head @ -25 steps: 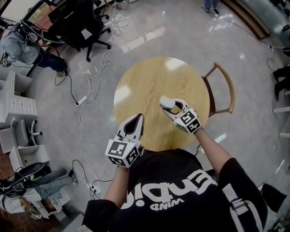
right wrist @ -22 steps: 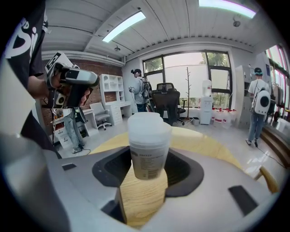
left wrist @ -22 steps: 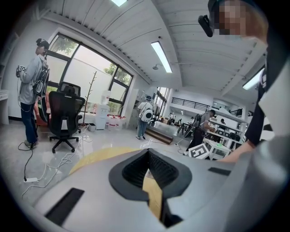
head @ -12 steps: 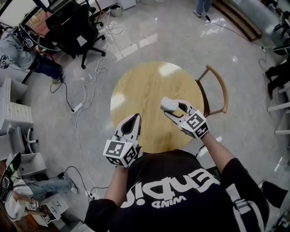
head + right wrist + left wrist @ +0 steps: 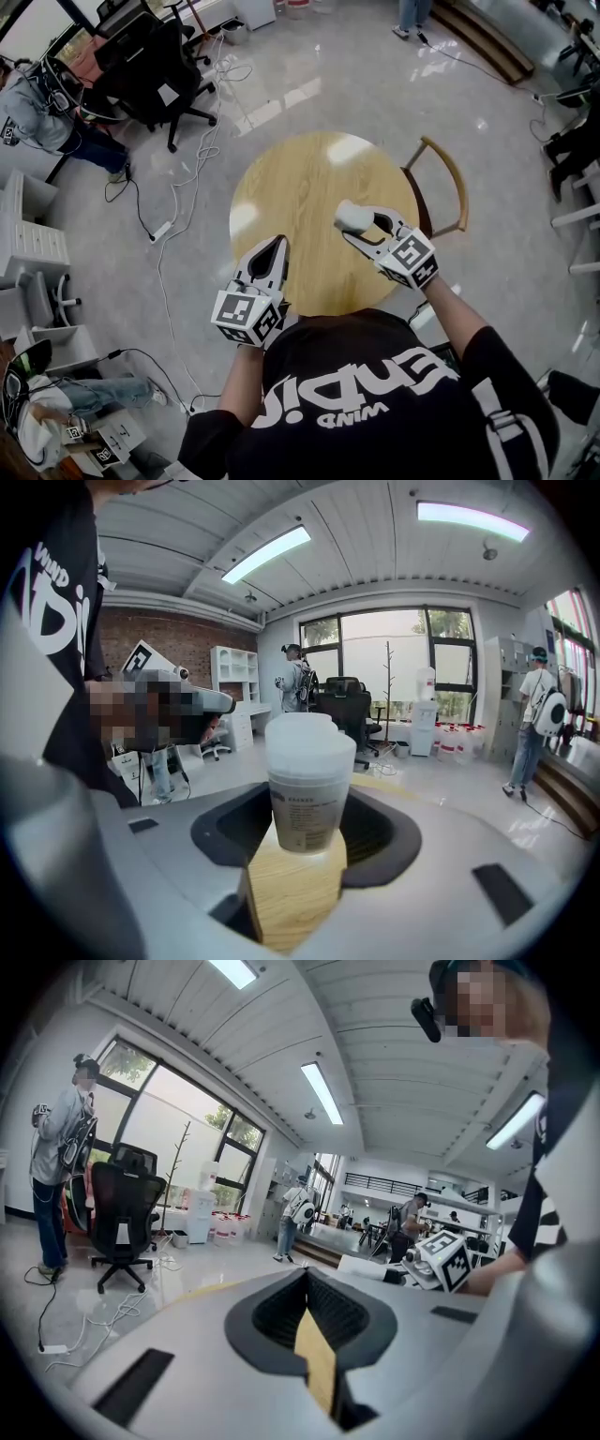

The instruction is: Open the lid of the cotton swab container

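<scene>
Nothing much has moved since a second ago: both tongs sit almost where they were, and only the view has slid a little, so the round wooden table (image 5: pixel 300 178) lies a bit more to the left. The right tongs (image 5: pixel 353 221) are spread wide and pinch the cotton swab container (image 5: pixel 305 794) by its sides, out at their tips, over the right part of the table. The container stands upright and its white lid (image 5: pixel 310 743) is on. I cannot tell if its bottom touches the wood or hangs just above it. A grey label (image 5: pixel 302 815) on its front has small print, too tiny to read. The left tongs (image 5: pixel 274 246) are pressed together with nothing in them, and they point over the near left part of the table, well apart from the container. The black shirt (image 5: pixel 375 403) has big white letters, seen upside down. The small word looks like "WIND". The big word is cut by folds and hard to read. The person's body hides the near edge of the table.
</scene>
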Motion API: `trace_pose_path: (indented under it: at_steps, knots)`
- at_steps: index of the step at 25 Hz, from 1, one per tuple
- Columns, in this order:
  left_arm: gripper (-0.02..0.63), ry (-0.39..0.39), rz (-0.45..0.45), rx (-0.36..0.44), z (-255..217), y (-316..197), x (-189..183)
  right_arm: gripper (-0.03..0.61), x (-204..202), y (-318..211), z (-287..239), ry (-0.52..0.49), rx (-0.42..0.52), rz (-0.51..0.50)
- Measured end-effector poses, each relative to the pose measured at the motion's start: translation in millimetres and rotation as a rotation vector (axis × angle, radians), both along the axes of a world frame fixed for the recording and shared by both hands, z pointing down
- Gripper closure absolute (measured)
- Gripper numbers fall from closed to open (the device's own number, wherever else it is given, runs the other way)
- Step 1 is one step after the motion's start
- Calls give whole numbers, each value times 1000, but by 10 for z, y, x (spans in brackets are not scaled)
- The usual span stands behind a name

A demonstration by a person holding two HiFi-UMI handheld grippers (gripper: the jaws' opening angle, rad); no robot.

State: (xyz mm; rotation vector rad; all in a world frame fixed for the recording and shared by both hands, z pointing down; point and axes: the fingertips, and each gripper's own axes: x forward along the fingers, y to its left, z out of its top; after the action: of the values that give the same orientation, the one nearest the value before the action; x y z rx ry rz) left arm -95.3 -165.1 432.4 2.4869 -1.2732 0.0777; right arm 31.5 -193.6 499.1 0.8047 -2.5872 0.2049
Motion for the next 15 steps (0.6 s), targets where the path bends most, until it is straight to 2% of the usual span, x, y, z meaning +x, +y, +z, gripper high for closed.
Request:
trace_pose_path:
  at_steps: [5,12,15]
  knots:
    - [590,-2,8,19,-45,39,-10,365,-9,53,5,-2,-5,7]
    - [485,-10,36,22,-48,178,31,367,-32,192,2,-11,2,-5]
    - [421,-31,71,28,-53,210,59,367,-39,226,0,-16,6,-14]
